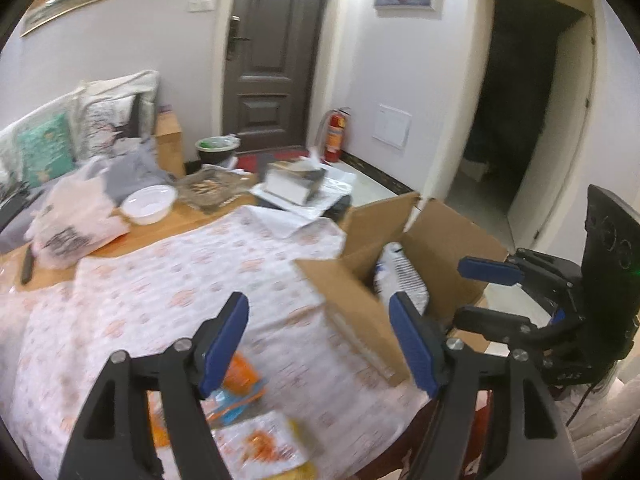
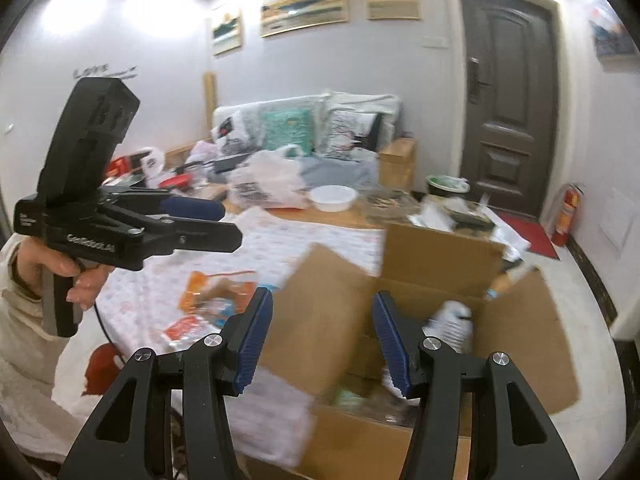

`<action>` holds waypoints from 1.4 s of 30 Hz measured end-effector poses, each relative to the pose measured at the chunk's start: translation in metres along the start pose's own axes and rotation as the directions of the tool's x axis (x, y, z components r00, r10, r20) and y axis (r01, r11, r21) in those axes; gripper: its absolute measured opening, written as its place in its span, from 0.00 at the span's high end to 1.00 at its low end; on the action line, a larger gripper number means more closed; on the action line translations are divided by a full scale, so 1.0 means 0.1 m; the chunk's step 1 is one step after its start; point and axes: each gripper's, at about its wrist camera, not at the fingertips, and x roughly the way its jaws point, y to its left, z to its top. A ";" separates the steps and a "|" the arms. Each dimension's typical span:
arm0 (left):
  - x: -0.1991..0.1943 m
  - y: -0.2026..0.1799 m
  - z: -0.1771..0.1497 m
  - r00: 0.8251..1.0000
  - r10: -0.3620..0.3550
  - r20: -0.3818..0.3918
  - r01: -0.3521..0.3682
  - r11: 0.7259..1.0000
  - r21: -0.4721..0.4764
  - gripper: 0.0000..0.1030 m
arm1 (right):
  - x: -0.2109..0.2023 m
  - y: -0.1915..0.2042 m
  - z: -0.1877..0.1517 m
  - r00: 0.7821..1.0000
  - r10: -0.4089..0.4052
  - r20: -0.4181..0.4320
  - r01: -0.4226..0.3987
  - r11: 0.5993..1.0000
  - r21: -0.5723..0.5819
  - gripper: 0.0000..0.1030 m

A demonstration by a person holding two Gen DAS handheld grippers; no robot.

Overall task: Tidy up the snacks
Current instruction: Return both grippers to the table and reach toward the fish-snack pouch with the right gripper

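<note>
Both tools are empty and spread apart, held above the counter as if between one pick and the next. The left tool [image 1: 320,344] fills the bottom of its own view with its blue pads wide apart and nothing between them; it points across the patterned tablecloth [image 1: 160,280] toward the cardboard box [image 1: 360,312] at centre right. In the right wrist view the same tool shows at the left edge, gripped in the person's left hand [image 2: 72,276] and raised off the cloth, which suits a carry or reach rather than a grasp.

The right tool [image 2: 322,340] is also spread open and clamps nothing. It hovers over the box's open top at lower centre of its view, a position that would fit a release into the box or a check of what is inside.

The box stands at the counter's edge with its flaps folded outward, probably so packets can drop in without catching. A white packet with dark print [image 2: 452,320] already lies inside, leaning against the far wall.

The snacks left to sort lie on the cloth: an orange packet [image 2: 212,288] and a red-and-white packet [image 2: 184,328] at centre left of the right view, just beside the box's near flap. They sit flat and loosely overlapped, within easy reach of the left tool, which looks best placed to take one next.
</note>
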 end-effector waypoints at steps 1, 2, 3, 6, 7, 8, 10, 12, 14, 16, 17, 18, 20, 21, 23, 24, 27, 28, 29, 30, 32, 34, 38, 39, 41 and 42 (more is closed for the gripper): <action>-0.07 0.07 -0.05 1.000 0.010 0.006 -0.010 1.000 -0.012 0.31 | 0.03 0.12 0.03 1.000 0.016 -0.004 -0.016 1.000 -0.015 0.53; -0.16 0.16 -0.13 1.000 0.024 0.012 -0.024 0.999 -0.026 0.30 | 0.09 0.28 0.06 0.999 0.037 -0.014 -0.038 0.999 -0.034 0.53; -0.24 0.26 -0.21 0.999 0.040 0.017 -0.039 0.998 -0.042 0.30 | 0.13 0.36 0.07 0.999 0.048 -0.021 -0.049 0.998 -0.044 0.53; -0.39 0.50 -0.44 0.998 0.067 0.014 -0.066 0.995 -0.081 0.30 | 0.32 0.71 0.10 0.993 0.099 -0.063 -0.104 0.991 -0.086 0.53; -0.44 0.61 -0.54 0.997 0.075 0.009 -0.074 0.992 -0.099 0.29 | 0.43 0.86 0.10 0.988 0.126 -0.088 -0.135 0.986 -0.101 0.53; -0.46 0.70 -0.62 0.997 0.080 0.005 -0.079 0.990 -0.115 0.29 | 0.52 0.96 0.09 0.983 0.148 -0.111 -0.160 0.981 -0.110 0.53; -0.49 0.88 -0.79 0.996 0.084 -0.007 -0.084 0.984 -0.154 0.29 | 0.68 1.12 0.07 0.974 0.169 -0.151 -0.189 0.974 -0.125 0.53; -0.48 1.03 -0.95 0.997 0.077 -0.020 -0.080 0.978 -0.191 0.29 | 0.89 1.27 0.05 0.962 0.187 -0.201 -0.217 0.967 -0.136 0.52; -0.43 1.16 -1.09 0.998 0.063 -0.029 -0.068 0.972 -0.225 0.29 | 1.14 1.40 -0.02 0.948 0.186 -0.260 -0.228 0.963 -0.141 0.51; -0.37 1.31 -1.24 0.998 0.050 -0.041 -0.059 0.963 -0.262 0.29 | 1.30 1.45 -0.06 0.936 0.191 -0.297 -0.240 0.961 -0.140 0.51; -0.33 1.36 -1.31 0.998 0.045 -0.048 -0.057 0.959 -0.277 0.29 | 1.41 1.47 -0.10 0.927 0.195 -0.321 -0.250 0.959 -0.136 0.50; -0.30 1.41 -1.36 0.998 0.041 -0.055 -0.055 0.955 -0.290 0.29 | 1.51 1.47 -0.14 0.918 0.197 -0.343 -0.255 0.958 -0.132 0.50; -0.19 1.50 -1.48 0.997 0.017 -0.075 -0.040 0.947 -0.319 0.29 | 1.67 1.43 -0.23 0.906 0.194 -0.376 -0.256 0.959 -0.120 0.47; -0.14 1.52 -1.53 0.997 0.005 -0.083 -0.033 0.943 -0.330 0.29 | 1.73 1.41 -0.26 0.902 0.191 -0.387 -0.253 0.961 -0.115 0.45; -0.03 1.56 -1.60 0.995 -0.022 -0.095 -0.012 0.937 -0.350 0.29 | 1.89 1.36 -0.33 0.890 0.183 -0.419 -0.245 0.964 -0.100 0.44; 0.02 1.57 -1.62 0.995 -0.036 -0.098 -0.001 0.935 -0.355 0.30 | 1.95 1.34 -0.37 0.885 0.178 -0.430 -0.240 0.966 -0.094 0.44; 0.11 1.58 -1.65 0.993 -0.071 -0.093 0.033 0.931 -0.364 0.32 | 2.12 1.28 -0.43 0.866 0.177 -0.468 -0.238 0.969 -0.073 0.41; 0.13 1.58 -1.66 0.993 -0.082 -0.088 0.044 0.929 -0.368 0.32 | 2.16 1.27 -0.45 0.859 0.186 -0.477 -0.246 0.967 -0.066 0.40; 0.15 1.58 -1.67 0.992 -0.090 -0.086 0.052 0.928 -0.370 0.32 | 2.19 1.26 -0.47 0.853 0.192 -0.485 -0.252 0.966 -0.061 0.39; 0.16 1.58 -1.68 0.991 -0.100 -0.086 0.061 0.926 -0.372 0.32 | 2.22 1.25 -0.47 0.851 0.194 -0.488 -0.255 0.965 -0.061 0.37; 0.19 1.56 -1.69 0.989 -0.122 -0.089 0.081 0.926 -0.369 0.37 | 2.25 1.25 -0.47 0.845 0.201 -0.496 -0.263 0.963 -0.058 0.34; 0.22 1.54 -1.69 0.986 -0.137 -0.093 0.093 0.926 -0.367 0.40 | 2.26 1.23 -0.49 0.838 0.218 -0.501 -0.275 0.960 -0.043 0.32; 0.26 1.55 -1.70 0.985 -0.138 -0.100 0.092 0.925 -0.370 0.42 | 2.21 1.22 -0.50 0.827 0.239 -0.510 -0.294 0.955 -0.029 0.32; 0.26 1.56 -1.71 0.986 -0.136 -0.100 0.090 0.924 -0.371 0.42 | 2.19 1.23 -0.51 0.824 0.243 -0.512 -0.300 0.953 -0.030 0.32; 0.24 1.57 -1.72 0.986 -0.132 -0.101 0.085 0.924 -0.374 0.42 | 2.12 1.26 -0.54 0.816 0.247 -0.523 -0.316 0.948 -0.044 0.32; 0.24 1.58 -1.73 0.986 -0.130 -0.104 0.083 0.923 -0.375 0.42 | 2.10 1.28 -0.55 0.815 0.245 -0.525 -0.319 0.946 -0.053 0.32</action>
